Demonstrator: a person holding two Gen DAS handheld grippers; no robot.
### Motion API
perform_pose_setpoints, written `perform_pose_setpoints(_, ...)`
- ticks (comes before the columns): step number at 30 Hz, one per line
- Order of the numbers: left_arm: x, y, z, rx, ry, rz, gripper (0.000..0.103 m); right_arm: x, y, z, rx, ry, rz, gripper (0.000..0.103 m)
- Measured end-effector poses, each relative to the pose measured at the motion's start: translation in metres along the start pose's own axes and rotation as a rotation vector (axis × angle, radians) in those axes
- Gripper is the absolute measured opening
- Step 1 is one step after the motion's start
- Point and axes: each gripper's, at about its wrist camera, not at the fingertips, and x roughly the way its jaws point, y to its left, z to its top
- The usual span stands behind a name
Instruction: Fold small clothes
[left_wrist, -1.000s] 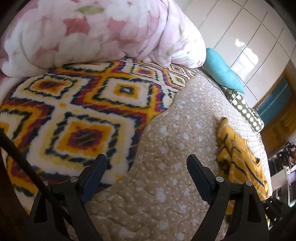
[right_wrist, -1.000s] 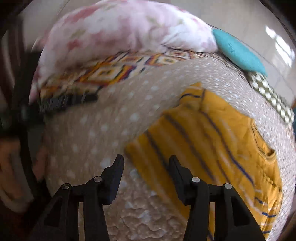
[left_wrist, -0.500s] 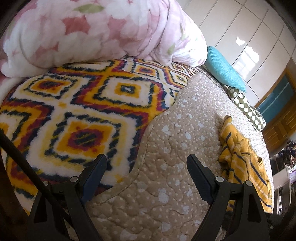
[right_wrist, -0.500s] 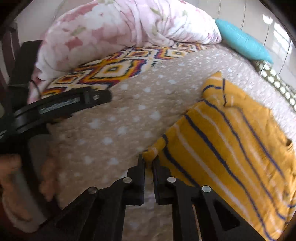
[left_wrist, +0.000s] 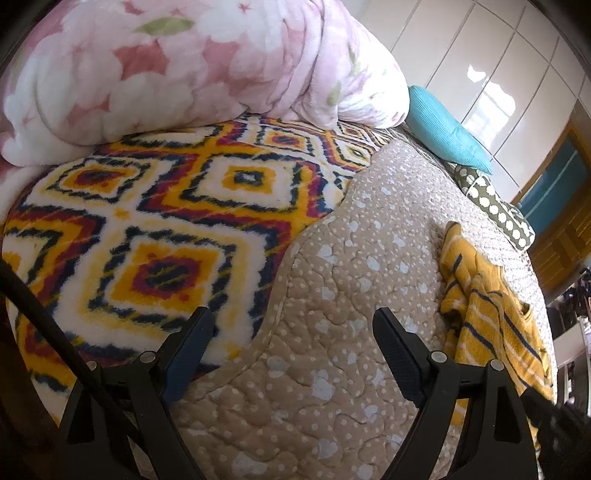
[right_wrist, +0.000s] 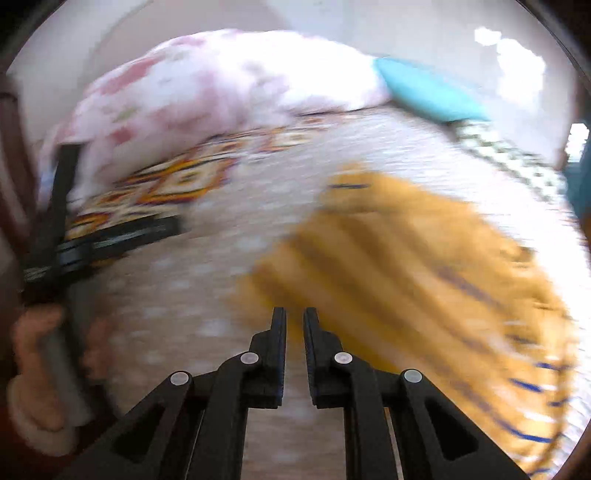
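Garment (left_wrist: 491, 317): mustard yellow, thin navy and white stripes. Quilt (left_wrist: 332, 332): beige, white spots. Blanket (left_wrist: 177, 221): white, yellow, red and navy diamonds. Duvet (left_wrist: 166, 62): pink and white floral, green leaves. Cushion (left_wrist: 443, 129): teal. Pillow (left_wrist: 495, 206): olive, white polka dots.

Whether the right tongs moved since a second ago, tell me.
Yes: right tongs shut on yellow garment corner and tipped upward; floral duvet sits lower in view.

Sunlit bedroom — a bed against glossy wardrobes

Beige quilt (left_wrist: 332, 332) over a patterned blanket (left_wrist: 166, 229); pink floral duvet (left_wrist: 166, 62), teal pillow (left_wrist: 443, 129) — glare on white wardrobe doors (left_wrist: 498, 66).
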Motion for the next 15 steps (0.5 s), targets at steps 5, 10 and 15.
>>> perform_pose_setpoints(5,-0.004,-0.013,-0.005,0.043,-0.003,-0.007,0.087,0.004,-0.067,-0.024,0.169,0.037,-0.101,0.011)
perform_pose_setpoints(10,-0.01,-0.039,-0.016,0.128,-0.011,-0.04,0.087,-0.01,-0.121,-0.066,0.299,0.037,-0.157,0.015)
perform_pose_setpoints(15,-0.02,-0.074,-0.036,0.251,-0.041,-0.097,0.087,-0.041,-0.175,-0.104,0.445,-0.002,-0.173,0.015)
